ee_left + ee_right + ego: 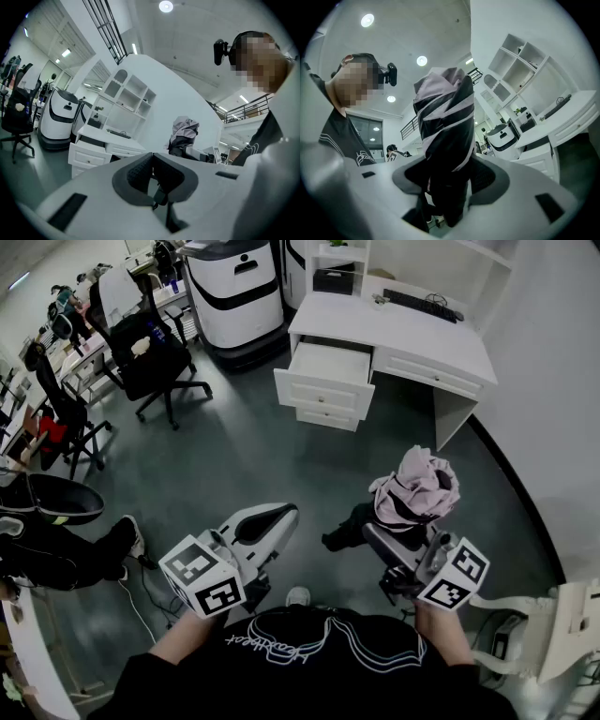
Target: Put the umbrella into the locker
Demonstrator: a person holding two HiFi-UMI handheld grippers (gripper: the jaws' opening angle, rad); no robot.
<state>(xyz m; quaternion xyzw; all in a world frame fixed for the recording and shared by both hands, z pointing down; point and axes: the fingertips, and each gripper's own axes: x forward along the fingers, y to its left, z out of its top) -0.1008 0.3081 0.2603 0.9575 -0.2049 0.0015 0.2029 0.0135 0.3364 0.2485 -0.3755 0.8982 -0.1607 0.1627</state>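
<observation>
On the grey office floor (244, 456), seen from the head view, a white bench (412, 334) is standing against the curved wall, top right. A black keyboard (422, 304) is lying on its far side. The bench's left-hand drawer (328, 371) is hanging pulled out. Just left of the bench a white-and-black rounded machine (234, 296) is standing. A black office chair (150, 357) is sitting in front of that, well apart from the bench.

Near the bottom edge, the person in a dark printed top (300, 652) is holding both tools out in front of the body.

The umbrella (443, 117), folded, black with pale pink-grey stripes, is sitting in the right tongs (450, 180). In the right gripper view its lower, darker part is passing between the two pads, and the bunched fabric is rising above and beyond them. The pads are pinching it from both sides. From the head view the bundle is pointing away from the person, toward the bench, and hanging over open floor, touching nothing else.

The left tongs (151, 159) are pressed together, pad tips meeting, with nothing between them. They are hovering beside the right tongs, apart from the umbrella.
</observation>
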